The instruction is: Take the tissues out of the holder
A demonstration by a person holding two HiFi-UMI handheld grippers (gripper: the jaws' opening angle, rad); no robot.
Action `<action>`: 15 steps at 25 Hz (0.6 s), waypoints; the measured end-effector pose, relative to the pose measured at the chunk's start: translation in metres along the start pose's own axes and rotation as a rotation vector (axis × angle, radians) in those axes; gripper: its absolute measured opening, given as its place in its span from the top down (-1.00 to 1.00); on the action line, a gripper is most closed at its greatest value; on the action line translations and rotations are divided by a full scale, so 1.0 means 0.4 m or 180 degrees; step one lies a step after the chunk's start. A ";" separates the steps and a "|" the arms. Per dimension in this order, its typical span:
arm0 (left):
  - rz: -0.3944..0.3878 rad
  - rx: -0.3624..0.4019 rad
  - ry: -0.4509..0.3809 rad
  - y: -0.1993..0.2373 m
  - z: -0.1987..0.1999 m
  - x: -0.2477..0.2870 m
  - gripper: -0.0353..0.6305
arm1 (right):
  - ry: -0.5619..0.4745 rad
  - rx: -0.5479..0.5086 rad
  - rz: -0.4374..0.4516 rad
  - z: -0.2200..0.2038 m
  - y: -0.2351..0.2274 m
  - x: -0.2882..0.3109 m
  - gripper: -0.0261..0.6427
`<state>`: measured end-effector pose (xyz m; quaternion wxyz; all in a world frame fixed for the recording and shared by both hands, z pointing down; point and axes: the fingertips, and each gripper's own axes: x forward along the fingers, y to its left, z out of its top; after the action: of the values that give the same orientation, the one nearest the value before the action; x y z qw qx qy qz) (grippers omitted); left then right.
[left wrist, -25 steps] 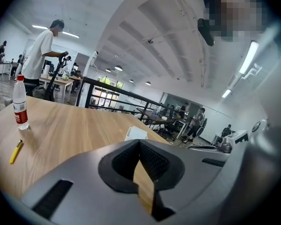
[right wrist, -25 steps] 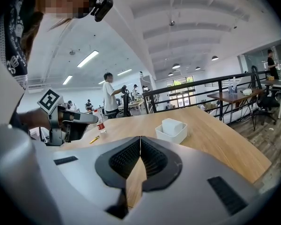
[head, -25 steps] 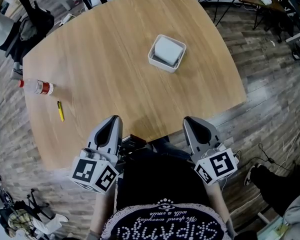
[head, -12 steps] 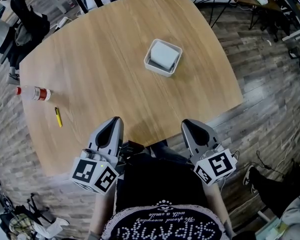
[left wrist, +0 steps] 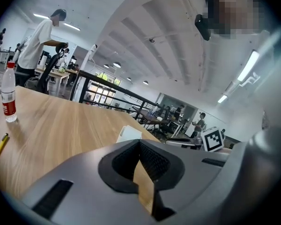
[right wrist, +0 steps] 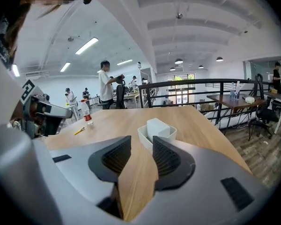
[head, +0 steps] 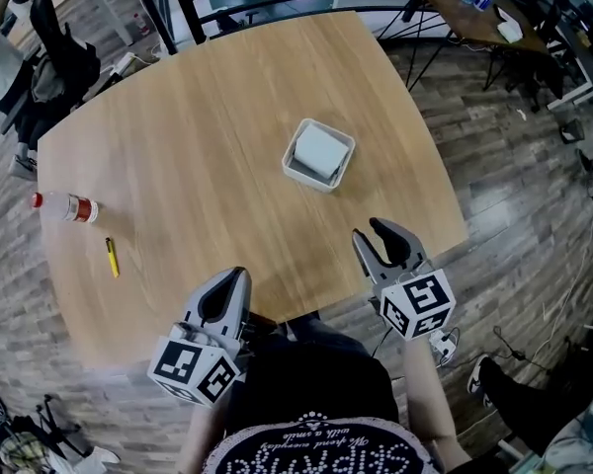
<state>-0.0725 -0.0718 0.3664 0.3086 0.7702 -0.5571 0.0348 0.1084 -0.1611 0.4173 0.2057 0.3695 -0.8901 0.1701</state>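
Opening empty above the near edge of the desk (head: 178, 146): right claw (head: 372, 235), facing the white tissue holder (head: 301, 176) mid-desk, tissues (head: 319, 149) inside, well apart. Pressed together and empty, at the same edge: left claw (head: 235, 282)

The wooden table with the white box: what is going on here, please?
A person holds a gripper in each hand at the near edge of the table. The tissues sit in the white holder mid-table, untouched. The right gripper points toward it, fingers opening, nothing between them. The left gripper is shut and empty. A bottle and a yellow pen are at the left.
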 end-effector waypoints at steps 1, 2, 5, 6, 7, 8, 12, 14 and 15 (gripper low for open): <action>0.0020 -0.0010 -0.0015 0.000 0.003 0.003 0.88 | 0.0034 -0.0029 -0.0009 0.007 -0.018 0.026 0.50; 0.0044 -0.0020 -0.0029 0.000 0.005 0.005 0.88 | 0.0061 -0.0061 -0.0017 0.014 -0.035 0.052 0.44; 0.0139 -0.0076 -0.0058 0.007 0.004 0.006 0.88 | 0.0166 -0.0119 0.0000 0.028 -0.073 0.131 0.26; 0.0173 -0.0097 -0.0064 0.011 0.003 0.004 0.88 | 0.0214 -0.0121 0.0023 0.030 -0.082 0.157 0.20; 0.0204 -0.0118 -0.0070 0.015 0.001 0.001 0.88 | 0.0269 -0.0124 0.0045 0.032 -0.090 0.183 0.14; 0.0235 -0.0141 -0.0076 0.021 -0.001 -0.001 0.88 | 0.0332 -0.0131 0.0064 0.032 -0.099 0.210 0.10; 0.0383 -0.0243 -0.0092 0.046 0.004 -0.003 0.88 | 0.0573 -0.0162 0.0154 0.038 -0.133 0.305 0.06; 0.0452 -0.0275 -0.0101 0.059 0.011 -0.004 0.88 | 0.0655 -0.0227 0.0184 0.046 -0.146 0.344 0.06; 0.0491 -0.0294 -0.0110 0.066 0.014 -0.006 0.88 | 0.0692 -0.0271 0.0198 0.049 -0.150 0.361 0.06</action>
<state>-0.0982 -0.0776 0.3723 0.3304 0.7105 -0.6210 0.0194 0.0547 -0.2951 0.4807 0.3111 0.3120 -0.8800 0.1775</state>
